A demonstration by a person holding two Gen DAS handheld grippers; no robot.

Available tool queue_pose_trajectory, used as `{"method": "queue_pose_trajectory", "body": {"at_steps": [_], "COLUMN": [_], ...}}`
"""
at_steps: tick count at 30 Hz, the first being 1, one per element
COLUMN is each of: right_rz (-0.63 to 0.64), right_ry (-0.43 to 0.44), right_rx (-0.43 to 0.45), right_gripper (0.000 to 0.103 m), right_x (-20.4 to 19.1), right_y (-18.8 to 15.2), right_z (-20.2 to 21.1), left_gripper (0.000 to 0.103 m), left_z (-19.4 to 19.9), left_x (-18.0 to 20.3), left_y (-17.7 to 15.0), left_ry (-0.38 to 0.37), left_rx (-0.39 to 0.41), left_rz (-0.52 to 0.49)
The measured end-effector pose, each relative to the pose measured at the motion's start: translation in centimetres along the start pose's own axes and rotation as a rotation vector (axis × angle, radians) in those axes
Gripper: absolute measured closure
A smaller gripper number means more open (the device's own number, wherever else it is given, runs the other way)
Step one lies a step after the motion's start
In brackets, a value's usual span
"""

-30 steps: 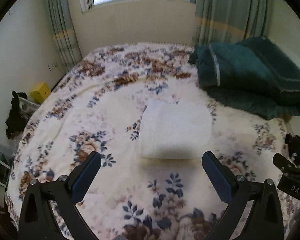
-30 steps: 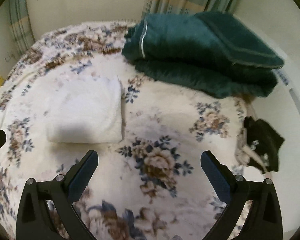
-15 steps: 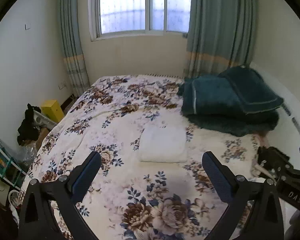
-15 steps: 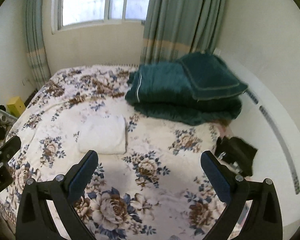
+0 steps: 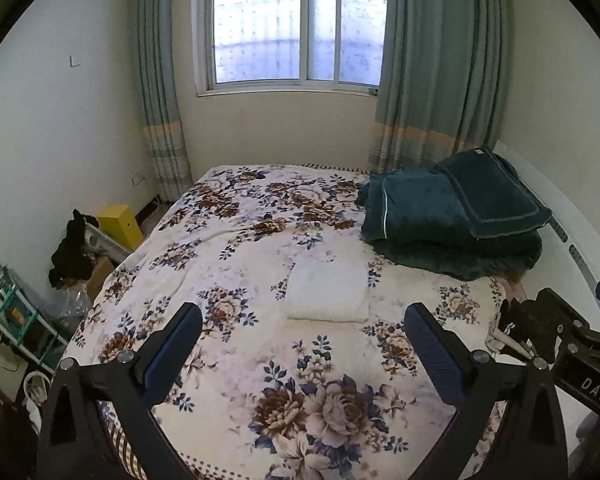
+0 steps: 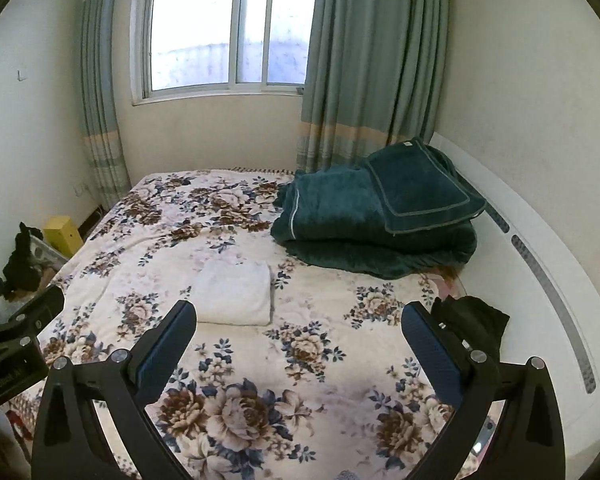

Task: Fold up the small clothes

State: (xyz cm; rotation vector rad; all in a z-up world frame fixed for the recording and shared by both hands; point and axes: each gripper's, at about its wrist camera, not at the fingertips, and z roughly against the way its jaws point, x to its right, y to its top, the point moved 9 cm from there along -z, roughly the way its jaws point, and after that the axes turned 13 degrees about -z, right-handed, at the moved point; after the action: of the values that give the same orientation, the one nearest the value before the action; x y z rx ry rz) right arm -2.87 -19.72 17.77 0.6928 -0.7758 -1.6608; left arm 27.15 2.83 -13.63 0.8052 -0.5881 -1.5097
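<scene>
From the left, my left gripper (image 5: 303, 343) is spread wide with nothing between its fingers, held well back from the bed (image 5: 228, 264) and above its near end. Ahead of it, about mid-bed, lies the white cloth (image 5: 327, 293), already a neat flat rectangle with a rounded fold along its near edge. It looks thick and fluffy, so I judge it light, soft and limp; it should sag if lifted by one corner, and the layers could slide apart. If I need to move it or fold it again, I would pinch through all layers at the two near corners, one gripper on each, or slip a finger under the folded edge, as the plush blanket beneath may catch on the pad. To the right of the cloth, the green quilt (image 5: 452, 216) is stacked against the headboard, close but not touching it. Further right, my right gripper (image 6: 299, 340) is likewise wide and empty, also well clear of the cloth (image 6: 233, 293), which sits to the left of its centreline. Near its right finger a dark garment (image 6: 474, 316) lies crumpled at the bed's edge; it looks thin and floppy, and I take it to be the next piece, best lifted by a hem or shoulder seam.
</scene>
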Motion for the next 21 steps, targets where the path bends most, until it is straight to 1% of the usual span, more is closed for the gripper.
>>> {"method": "queue_pose_trajectory", "body": {"at_steps": [4, 10, 21], "right_rz": [0.008, 0.006, 0.012], "right_ry": [0.003, 0.026, 0.047], "right_rx": [-0.003, -0.036, -0.052], "right_gripper": [0.000, 0.000, 0.000], "right_x": [0.0, -0.1, 0.0], "right_y": [0.0, 0.5, 1.5], "right_z": [1.0, 2.3, 3.7], "left_gripper": [0.000, 0.000, 0.000], "left_z": [1.1, 2.6, 3.4], "left_x": [0.1, 0.0, 0.7], "left_y": [-0.2, 0.3, 0.9], "left_ry": [0.013, 0.021, 0.010], "left_rx": [-0.008, 0.000, 0.002], "left_rz": [-0.007, -0.016, -0.018]}}
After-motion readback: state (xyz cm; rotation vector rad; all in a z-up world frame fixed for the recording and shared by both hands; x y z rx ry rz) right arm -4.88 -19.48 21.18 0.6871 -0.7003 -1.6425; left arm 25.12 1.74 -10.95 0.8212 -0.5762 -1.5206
